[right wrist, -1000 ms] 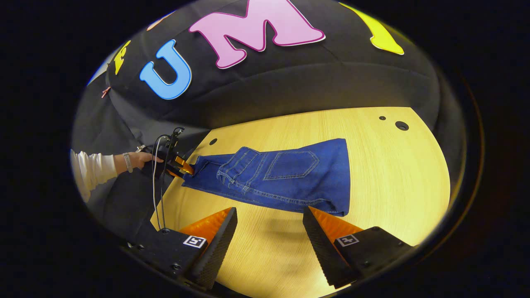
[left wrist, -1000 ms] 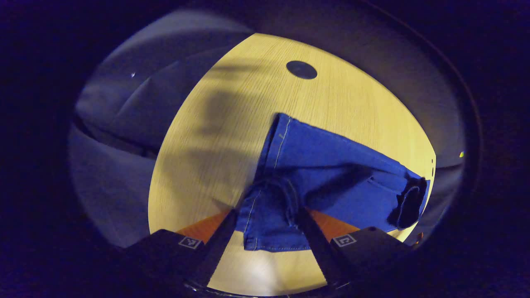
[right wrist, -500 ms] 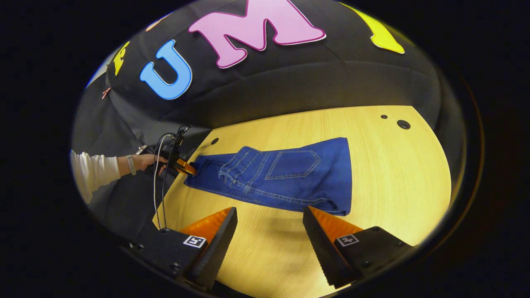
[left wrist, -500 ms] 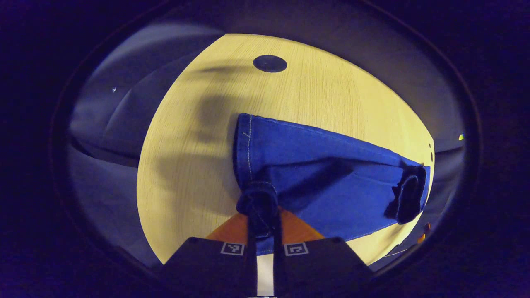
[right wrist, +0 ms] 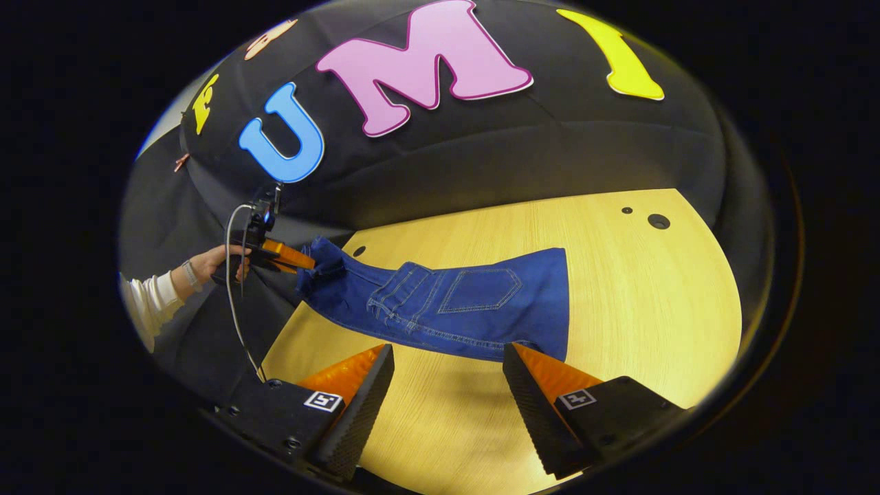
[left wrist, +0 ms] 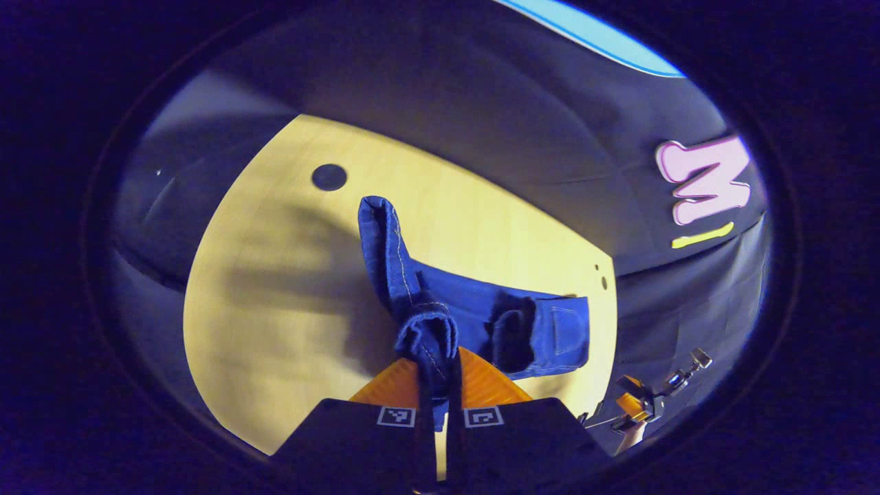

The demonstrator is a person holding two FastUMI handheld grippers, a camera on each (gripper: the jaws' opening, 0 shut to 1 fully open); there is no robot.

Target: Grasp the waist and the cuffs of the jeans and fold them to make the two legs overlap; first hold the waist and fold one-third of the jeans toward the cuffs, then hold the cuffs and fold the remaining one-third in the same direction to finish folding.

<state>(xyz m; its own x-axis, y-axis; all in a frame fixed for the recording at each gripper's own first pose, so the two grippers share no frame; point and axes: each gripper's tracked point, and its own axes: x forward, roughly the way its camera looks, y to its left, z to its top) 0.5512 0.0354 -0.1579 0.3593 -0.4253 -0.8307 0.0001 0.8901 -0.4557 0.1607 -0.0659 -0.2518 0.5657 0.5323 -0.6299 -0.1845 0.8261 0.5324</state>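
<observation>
1. We judge the task well along: the jeans lie on the table as one narrow stack, legs overlapped, and the waist end with its back pocket already sits folded onto the legs
2. What we think is left is the last third: the cuffs are pinched and raised off the wood, but not yet laid over the pocket part
3. Our left gripper is clamped tight on the bunched cuff cloth, both fingers pressing it; in the right gripper view we see it at the far left with a hand and a pale sleeve behind it
4. Our right gripper hangs with its jaws spread wide and nothing between them, low over bare wood just in front of the jeans' near edge
5. The surface is a pale wood-grain table with small round dark holes, one near the far corner in the left gripper view
6. Around it hangs the booth's black cloth wall, close behind the table
</observation>
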